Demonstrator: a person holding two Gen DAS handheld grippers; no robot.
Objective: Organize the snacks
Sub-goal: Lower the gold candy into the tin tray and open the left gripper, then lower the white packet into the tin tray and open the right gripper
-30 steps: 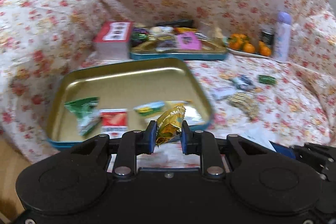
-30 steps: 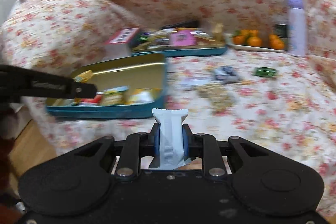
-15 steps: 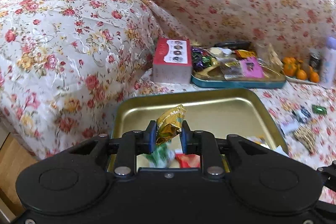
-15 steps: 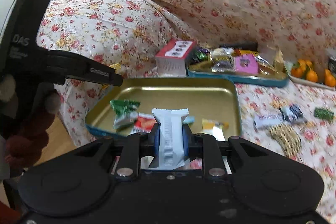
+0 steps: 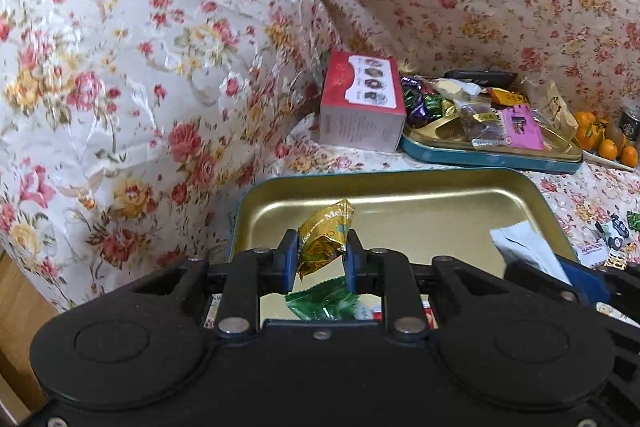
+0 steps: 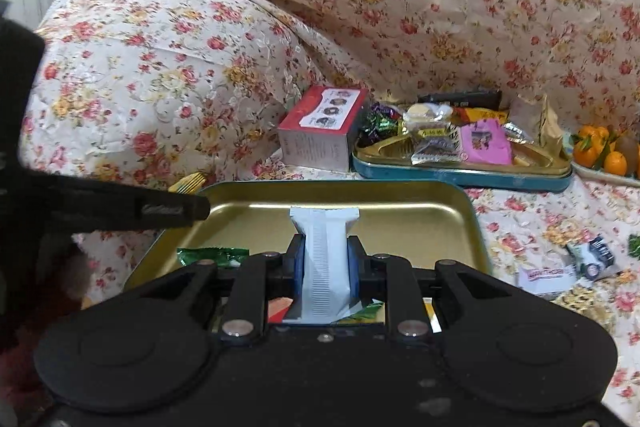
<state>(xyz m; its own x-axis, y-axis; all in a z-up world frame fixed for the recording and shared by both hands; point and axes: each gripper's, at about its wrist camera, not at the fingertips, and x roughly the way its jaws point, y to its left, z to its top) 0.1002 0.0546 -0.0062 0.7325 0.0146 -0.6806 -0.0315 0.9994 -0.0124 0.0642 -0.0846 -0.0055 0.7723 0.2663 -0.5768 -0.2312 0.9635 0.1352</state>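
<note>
The left claw [image 5: 322, 259] was clamped on a crumpled gold candy wrapper [image 5: 325, 237] with green print, which stuck up between the blue pads. The right claw [image 6: 326, 261] was closed tight on a white packet [image 6: 325, 259] with a crimped, ribbed end, standing upright in its grip. Both snacks hung over the near end of a gold tin tray [image 5: 400, 205] with a teal outer wall, lying on a sofa covered in flowered cloth [image 5: 140, 67].

Under the claws, inside the tray, lay a green wrapper [image 5: 324, 303] and part of a red one; the claw bodies hid the rest of that end. Beyond the tray, farther from the claws, stood a red and white box [image 5: 362, 107], touching a second teal tray [image 5: 492, 147] heaped with mixed sweets, among them a pink packet [image 5: 520, 123]. To the right of that lay oranges [image 5: 600, 143] on a plate. A few loose wrappers [image 6: 576, 263] lay on the cloth to the right of the gold tray.
</note>
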